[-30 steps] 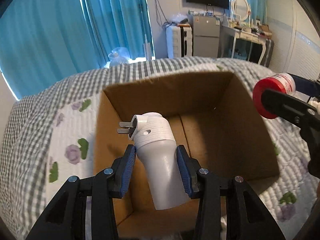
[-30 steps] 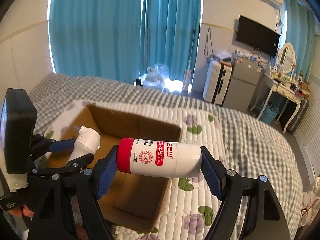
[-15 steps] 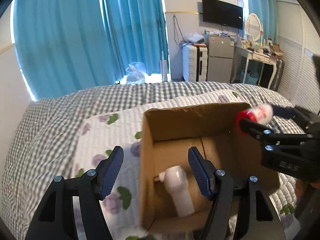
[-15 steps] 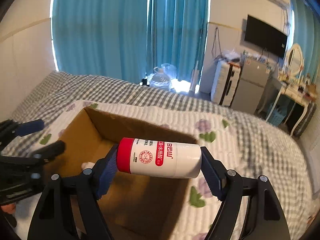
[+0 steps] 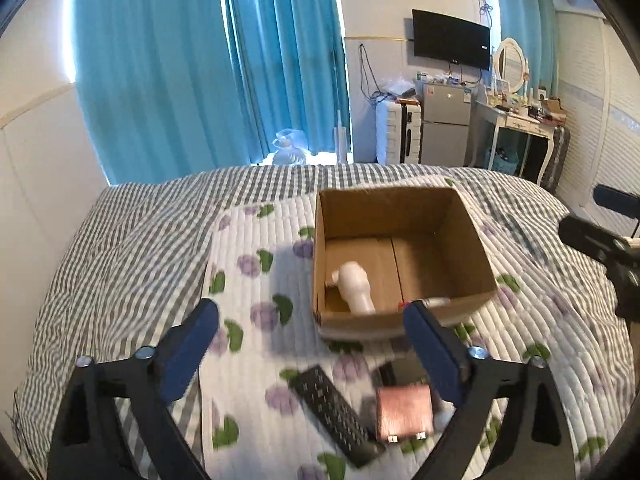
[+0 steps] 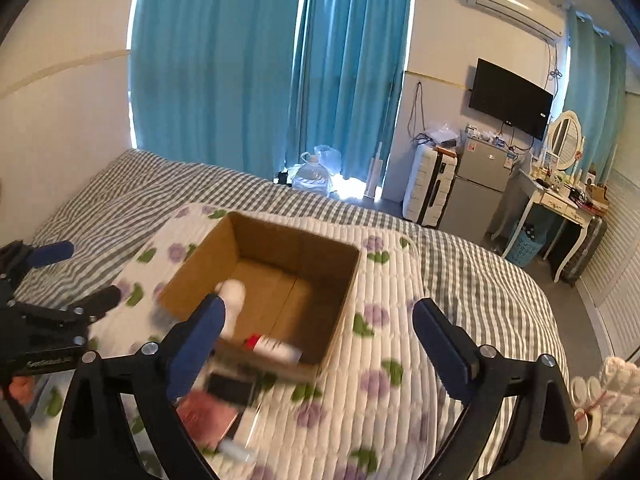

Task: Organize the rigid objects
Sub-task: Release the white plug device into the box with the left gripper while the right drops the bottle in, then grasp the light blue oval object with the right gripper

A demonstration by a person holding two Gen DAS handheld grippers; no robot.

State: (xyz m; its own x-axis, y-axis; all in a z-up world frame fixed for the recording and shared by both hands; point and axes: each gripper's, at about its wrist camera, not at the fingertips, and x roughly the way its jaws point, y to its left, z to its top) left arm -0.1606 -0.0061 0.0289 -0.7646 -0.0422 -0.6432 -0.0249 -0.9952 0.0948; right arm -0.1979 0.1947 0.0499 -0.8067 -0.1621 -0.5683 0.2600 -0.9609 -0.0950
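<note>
While both claws, left claw [image 5: 312, 328] and right claw [image 6: 320, 324], are opening wide with nothing between them, the white plug adapter [image 5: 354, 286] and red-capped bottle [image 6: 272, 347] lie inside the cardboard box [image 5: 470, 236] on the bed [image 5: 120, 248].

Teal curtains [image 6: 260, 68] hang behind the bed [image 5: 132, 232], whose checked cover carries a flowered quilt [image 5: 248, 280]. Past the bed's far edge stand a water jug [image 6: 312, 178], a white suitcase [image 6: 428, 186] beside a small fridge [image 6: 478, 184], and a dressing table [image 6: 560, 204]. A TV [image 6: 508, 98] hangs on the wall, an air conditioner [image 6: 512, 0] above it.
</note>
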